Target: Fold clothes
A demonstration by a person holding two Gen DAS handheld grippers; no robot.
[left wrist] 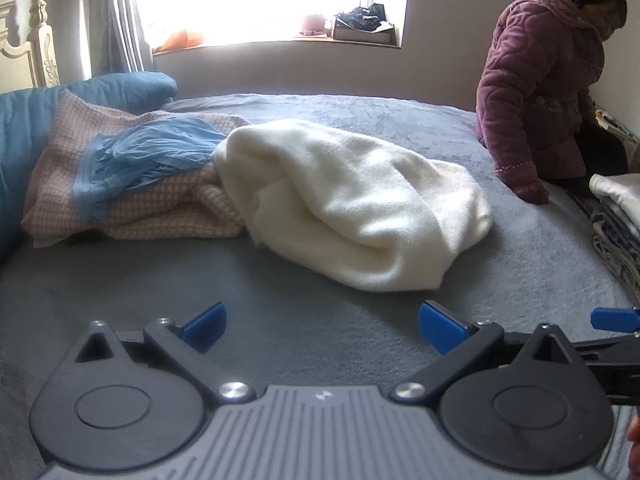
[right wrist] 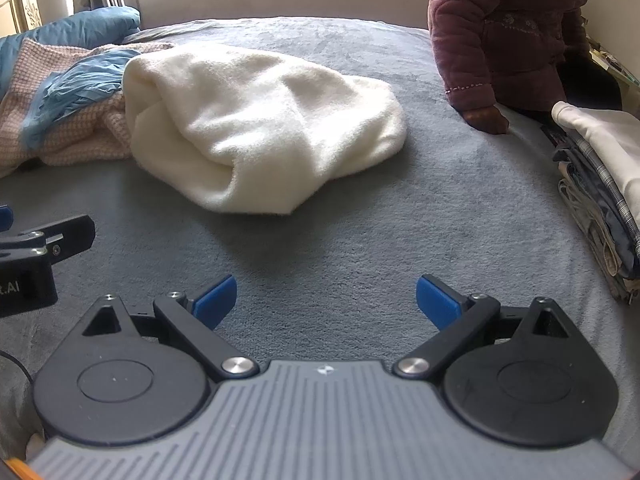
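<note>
A crumpled cream fleece garment lies in a heap in the middle of the grey bed. To its left a pink houndstooth garment lies rumpled, with a pleated light-blue piece on top of it. My left gripper hovers open over bare bed, short of the cream heap, nothing between its blue pads. My right gripper is also open and empty, just nearer than the heap. The left gripper's side shows at the left edge of the right wrist view.
A stack of folded clothes sits at the bed's right edge. A person in a purple quilted jacket leans a hand on the bed at far right. A blue duvet lies far left, below a window.
</note>
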